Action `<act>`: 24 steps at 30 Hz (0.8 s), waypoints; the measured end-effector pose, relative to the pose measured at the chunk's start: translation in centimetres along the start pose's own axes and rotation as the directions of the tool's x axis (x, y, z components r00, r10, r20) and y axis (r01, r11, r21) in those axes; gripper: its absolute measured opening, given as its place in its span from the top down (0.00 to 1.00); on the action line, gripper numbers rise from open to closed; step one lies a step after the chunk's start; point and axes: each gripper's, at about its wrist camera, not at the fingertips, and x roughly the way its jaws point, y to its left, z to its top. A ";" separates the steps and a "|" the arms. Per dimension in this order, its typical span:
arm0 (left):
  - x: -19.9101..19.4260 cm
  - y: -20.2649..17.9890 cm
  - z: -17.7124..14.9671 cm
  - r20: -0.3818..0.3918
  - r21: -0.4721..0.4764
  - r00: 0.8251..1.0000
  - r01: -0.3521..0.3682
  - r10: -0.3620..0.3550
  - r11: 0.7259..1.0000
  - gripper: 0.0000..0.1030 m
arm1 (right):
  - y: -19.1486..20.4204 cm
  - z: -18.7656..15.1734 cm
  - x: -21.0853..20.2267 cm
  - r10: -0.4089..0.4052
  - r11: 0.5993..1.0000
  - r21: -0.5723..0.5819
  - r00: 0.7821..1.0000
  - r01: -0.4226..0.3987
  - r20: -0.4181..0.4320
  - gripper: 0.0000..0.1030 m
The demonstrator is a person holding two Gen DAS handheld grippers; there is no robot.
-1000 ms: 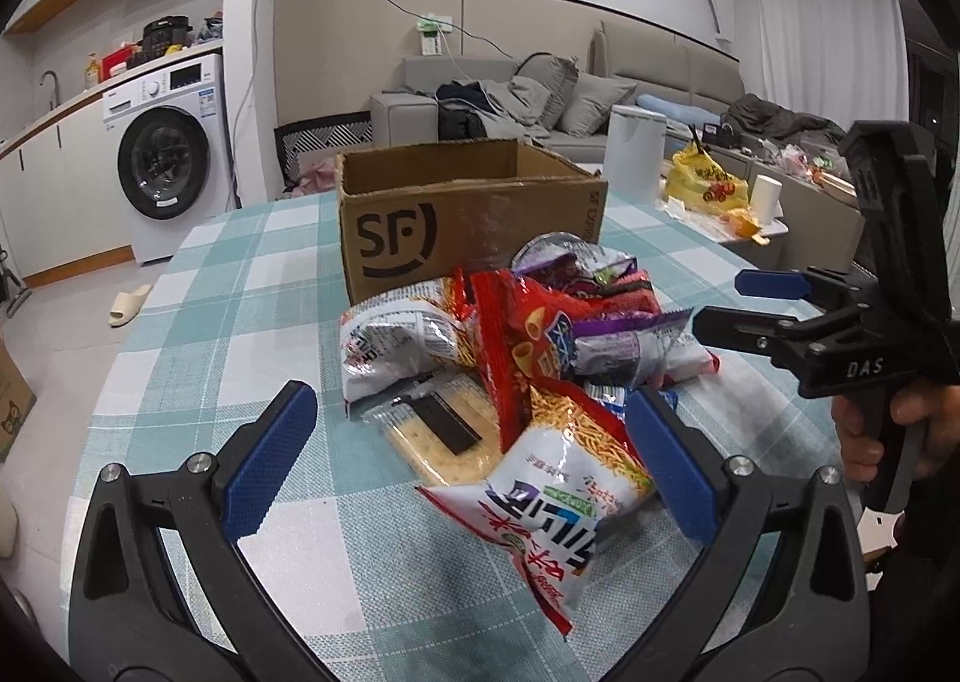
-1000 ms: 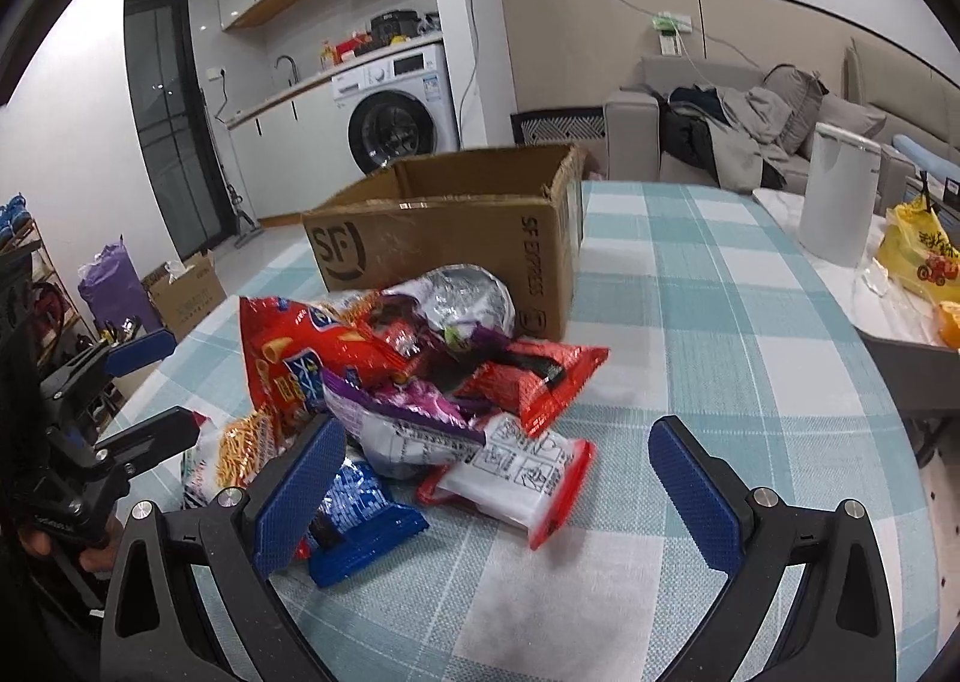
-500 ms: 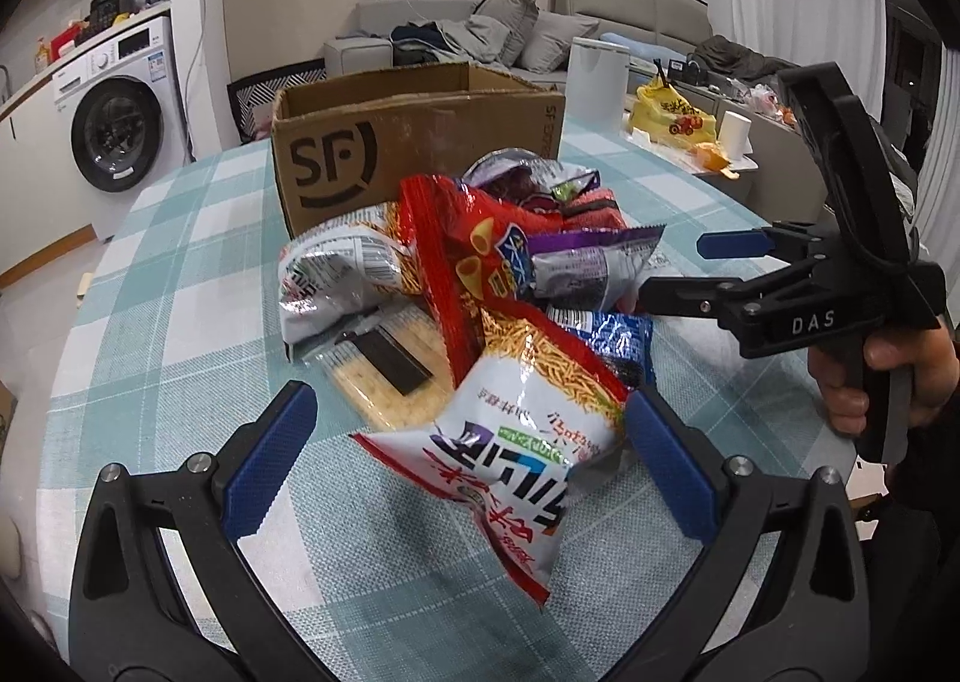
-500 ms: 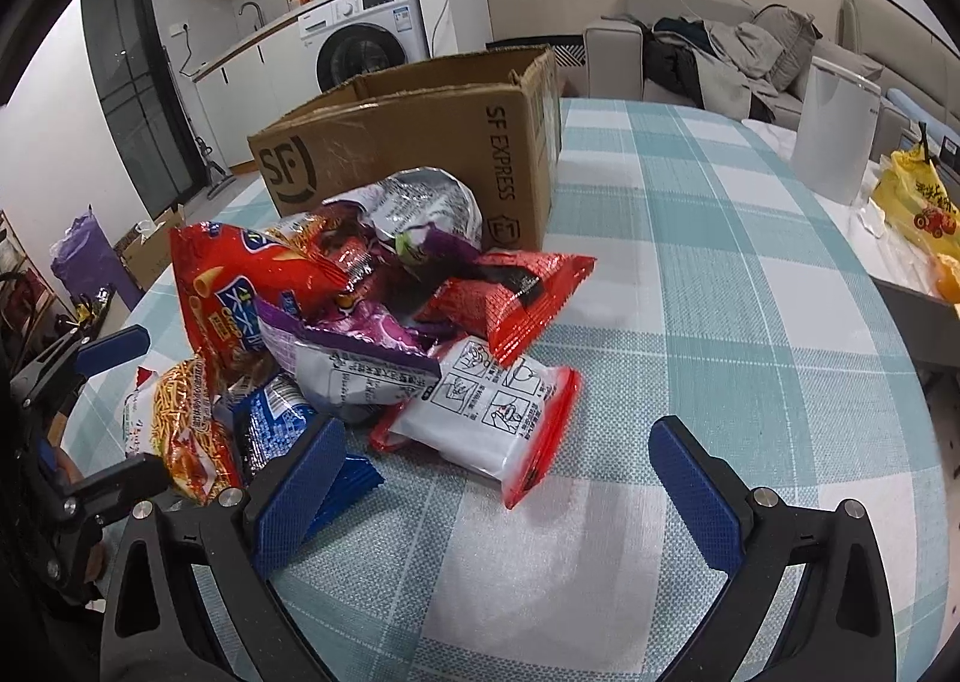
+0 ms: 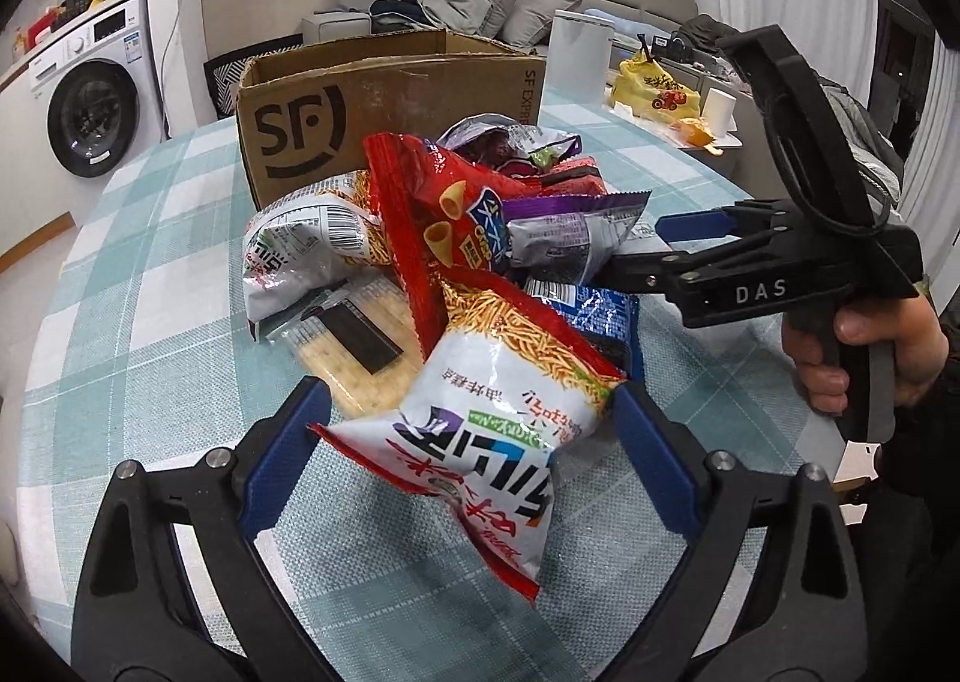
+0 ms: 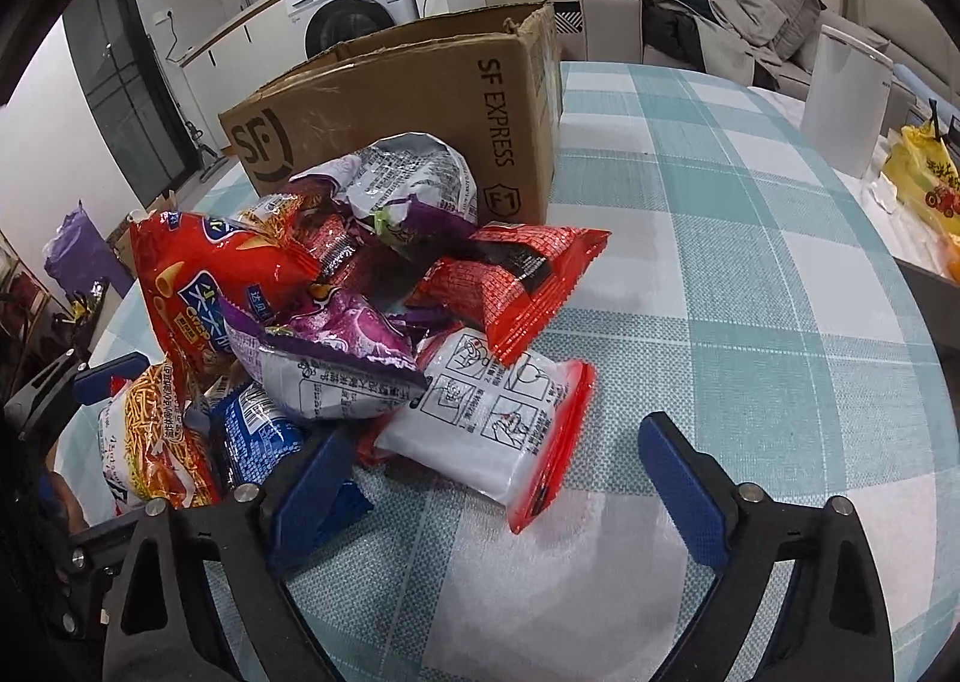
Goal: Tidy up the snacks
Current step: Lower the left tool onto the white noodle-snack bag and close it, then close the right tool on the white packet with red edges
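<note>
A heap of snack bags lies on the checked tablecloth in front of an open SF cardboard box (image 5: 384, 105), also in the right wrist view (image 6: 420, 99). My left gripper (image 5: 468, 454) is open, its blue pads on either side of the nearest white-and-red noodle-snack bag (image 5: 498, 418). My right gripper (image 6: 498, 478) is open, with a white-and-red packet (image 6: 498, 430) lying between its pads; it also shows in the left wrist view (image 5: 690, 238) at the heap's right side. A red cone-snack bag (image 5: 444, 214) stands tall in the heap.
The table (image 6: 750, 286) has a teal and white checked cloth. A white cylindrical appliance (image 6: 846, 99) and a yellow bag (image 6: 930, 184) stand beyond the far right edge. A washing machine (image 5: 96, 99) and a sofa stand behind.
Both grippers have moved forward and down toward the heap. The noodle-snack bag now lies between the left pads, the white-and-red packet between the right pads.
</note>
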 end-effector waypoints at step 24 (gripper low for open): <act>-0.7 -0.9 -0.2 -0.005 0.032 0.995 0.103 -0.103 0.994 0.49 | -1.0 -2.3 -2.6 0.083 0.996 0.009 0.995 -0.084 0.059 0.55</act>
